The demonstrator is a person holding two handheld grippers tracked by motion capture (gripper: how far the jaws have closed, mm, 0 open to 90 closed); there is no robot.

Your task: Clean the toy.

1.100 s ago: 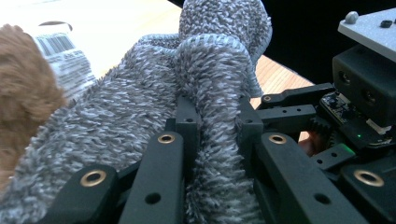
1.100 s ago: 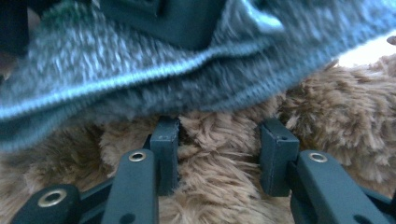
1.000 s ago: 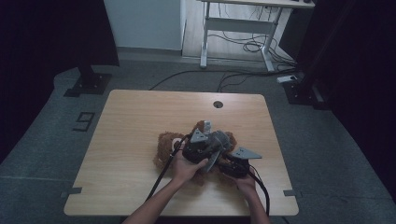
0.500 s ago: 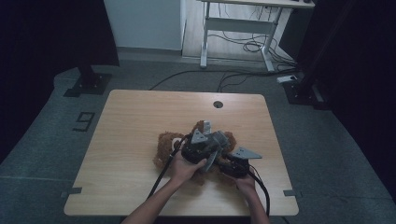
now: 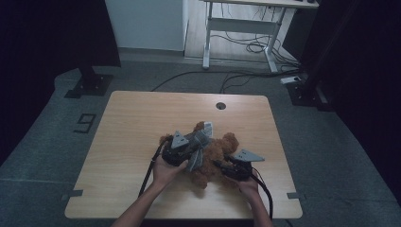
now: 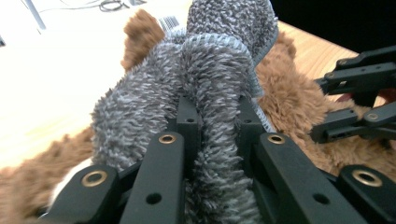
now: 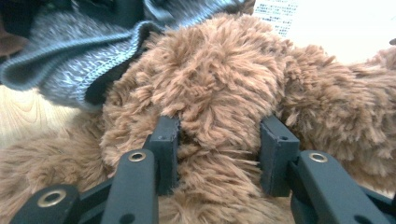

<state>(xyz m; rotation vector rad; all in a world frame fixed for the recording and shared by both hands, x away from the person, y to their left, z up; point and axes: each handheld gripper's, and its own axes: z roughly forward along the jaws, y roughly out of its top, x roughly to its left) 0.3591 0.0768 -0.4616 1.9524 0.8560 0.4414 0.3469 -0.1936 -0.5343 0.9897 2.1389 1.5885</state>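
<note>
A brown plush bear (image 5: 218, 152) lies on the wooden table (image 5: 137, 118), right of centre. A grey fuzzy cloth (image 5: 200, 141) is draped over it. My left gripper (image 5: 188, 150) is shut on a bunched fold of that grey cloth (image 6: 212, 79), which fills the gap between its jaws. My left gripper (image 6: 217, 116) sits just left of the bear's fur (image 6: 294, 98). My right gripper (image 5: 228, 168) is shut on the bear; brown fur (image 7: 219, 70) bulges between its pads (image 7: 168, 140). The grey cloth (image 7: 70, 65) lies past it at upper left.
The bear's white printed tag (image 5: 208, 126) points toward the table's far side. A round cable hole (image 5: 221, 105) sits near the far edge. Behind the table stand a white-legged desk (image 5: 236, 28) with floor cables and a black stand base (image 5: 90, 85). Cables trail from both grippers toward the near edge.
My left gripper has shifted left across the table, pulling the grey cloth with it. The right gripper and the bear have stayed in place.
</note>
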